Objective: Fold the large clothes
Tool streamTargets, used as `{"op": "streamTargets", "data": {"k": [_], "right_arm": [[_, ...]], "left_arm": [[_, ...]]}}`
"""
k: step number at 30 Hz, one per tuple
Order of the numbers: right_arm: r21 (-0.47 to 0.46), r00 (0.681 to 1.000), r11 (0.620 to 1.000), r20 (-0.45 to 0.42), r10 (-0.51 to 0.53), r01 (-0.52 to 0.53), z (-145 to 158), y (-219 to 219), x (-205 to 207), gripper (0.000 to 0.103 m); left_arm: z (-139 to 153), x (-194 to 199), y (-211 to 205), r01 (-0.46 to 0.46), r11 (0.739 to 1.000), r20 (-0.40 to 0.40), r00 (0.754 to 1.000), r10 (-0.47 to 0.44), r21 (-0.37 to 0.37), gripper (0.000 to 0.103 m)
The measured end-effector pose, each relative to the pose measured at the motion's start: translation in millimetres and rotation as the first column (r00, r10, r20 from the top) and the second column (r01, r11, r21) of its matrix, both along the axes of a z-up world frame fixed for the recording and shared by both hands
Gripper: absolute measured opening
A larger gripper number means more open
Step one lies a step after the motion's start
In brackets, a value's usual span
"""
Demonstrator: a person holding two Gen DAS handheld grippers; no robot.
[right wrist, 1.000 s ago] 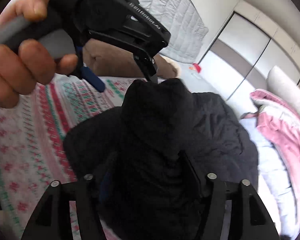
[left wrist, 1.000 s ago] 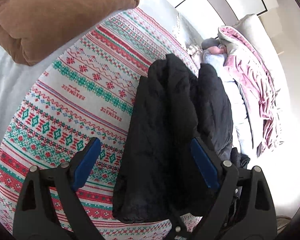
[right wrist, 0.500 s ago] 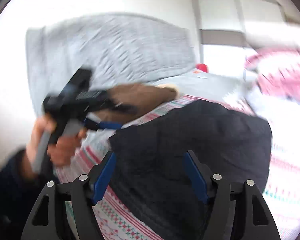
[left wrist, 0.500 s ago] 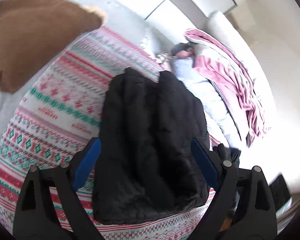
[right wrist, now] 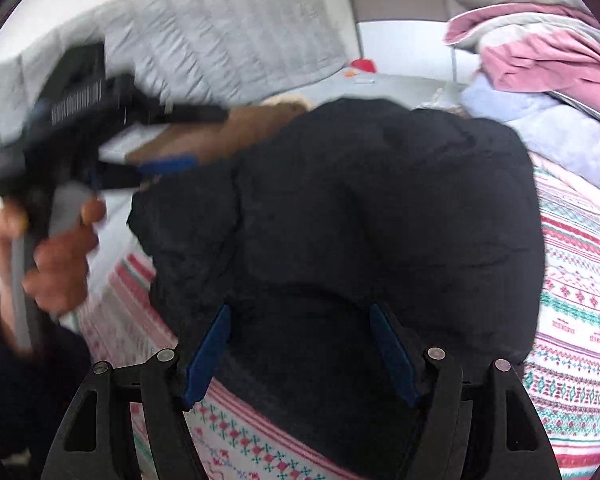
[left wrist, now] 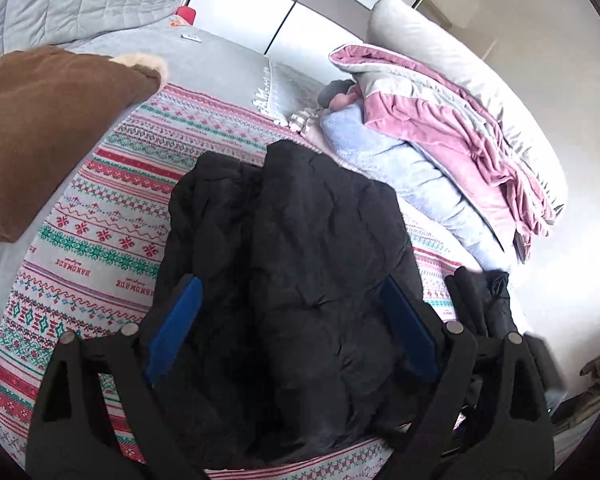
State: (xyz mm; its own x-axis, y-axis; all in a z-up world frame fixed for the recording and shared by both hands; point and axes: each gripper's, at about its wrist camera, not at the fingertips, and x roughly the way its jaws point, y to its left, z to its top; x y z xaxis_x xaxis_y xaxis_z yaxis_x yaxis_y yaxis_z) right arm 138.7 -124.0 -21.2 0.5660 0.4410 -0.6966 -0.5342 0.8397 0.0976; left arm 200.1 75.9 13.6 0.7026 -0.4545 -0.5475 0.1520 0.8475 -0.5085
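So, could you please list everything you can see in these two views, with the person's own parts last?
black padded jacket: one, black, lying bunched on the patterned blanket
patterned blanket: one, white with red and green bands, spread on the bed
brown cushion: one, brown, on the bed left of the blanket
pink and grey bedding: one heap, right of the blanket
pale blue blanket: one, beside the pink heap
red object: one, far end of the bed, too small to identify
left gripper: black with blue pads, open above the jacket
right gripper: same colours, open above the jacket
left hand: holding its gripper's handle
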Motion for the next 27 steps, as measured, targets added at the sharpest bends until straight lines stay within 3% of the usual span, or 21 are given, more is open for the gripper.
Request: {"op": "streamTargets", "data": {"k": [7,15,18,20,21,25,27], "right_arm": [[-0.093,0.999,0.995,-0.043,0.032,-0.036,-31,21,0,0.074],[-0.156,0.998,0.986,-0.039,0.051,-0.057,-53,39,-5,0.075],[-0.155,0.998,0.986,-0.042,0.055,-0.061,-54,43,-6,0.075],[-0.157,0.998,0.986,-0.043,0.054,-0.06,-56,43,-6,0.075],[-0.154,0.998,0.986,-0.045,0.053,-0.06,-56,42,-5,0.075],[-0.127,0.997,0.99,-0.058,0.057,-0.064,-53,38,-5,0.075],[-0.106,0.995,0.992,-0.073,0.065,-0.073,-46,35,-5,0.075]], "left_arm": [[23,-7,-9,0.007,1.0,0.111,0.994,-0.008,0.006,0.091],[22,7,-52,-0.024,0.964,0.129,0.992,-0.011,0.265,0.091],[7,28,-54,-0.078,0.933,0.053,0.997,0.063,0.352,0.091],[-17,49,-44,-0.109,0.911,-0.045,0.989,0.138,0.397,0.091],[-28,55,-39,-0.117,0.91,-0.089,0.982,0.165,0.399,0.092],[-56,63,-18,-0.138,0.947,-0.181,0.964,0.196,0.289,0.094],[-59,61,-20,-0.154,0.93,-0.159,0.963,0.217,0.335,0.096]]}}
